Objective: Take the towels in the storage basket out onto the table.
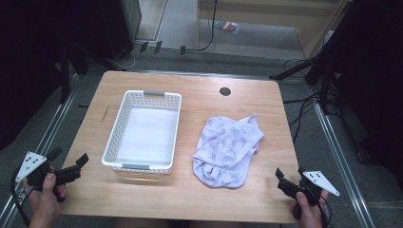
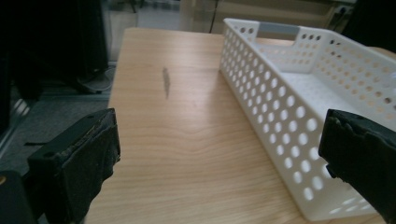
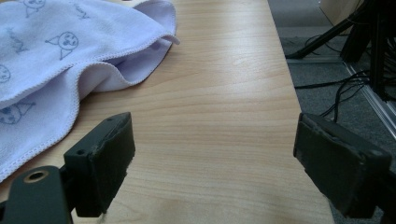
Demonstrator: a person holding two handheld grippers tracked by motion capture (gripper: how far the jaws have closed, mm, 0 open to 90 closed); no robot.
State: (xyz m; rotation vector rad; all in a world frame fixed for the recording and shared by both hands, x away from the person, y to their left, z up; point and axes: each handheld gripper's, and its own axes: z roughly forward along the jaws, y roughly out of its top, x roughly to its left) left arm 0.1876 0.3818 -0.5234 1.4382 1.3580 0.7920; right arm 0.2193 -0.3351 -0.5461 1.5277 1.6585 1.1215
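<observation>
Both pairs of jaws stand wide apart and hold nothing. At about 7 o'clock of the light wooden table [image 1: 199,92] the left gripper [image 1: 71,167] hovers at the near left corner, and in the left gripper view [image 2: 219,158] its black padded jaws frame bare wood, with the long perforated wall of the white plastic basket [image 1: 142,130] just to their right. At about 5 o'clock the right gripper [image 1: 285,183] sits at the near right corner; in the right gripper view [image 3: 212,163] its jaws frame bare wood too.

Nothing lies between either gripper and the things on the table. The basket, rectangular with grey handle strips at both short ends, stands left of centre at about 9 o'clock. A small dark round grommet [image 1: 225,91] sits in the tabletop at 12 o'clock. A dark streak [image 2: 166,81] marks the wood left of the basket.

Right of centre, at about 4 o'clock and just beside the basket but apart from it, lies the crumpled pale lilac cloth [image 1: 228,149]. It is bunched in loose folds, printed with small blue faces, with a stitched hem curling up at its edge [image 3: 56,56].
</observation>
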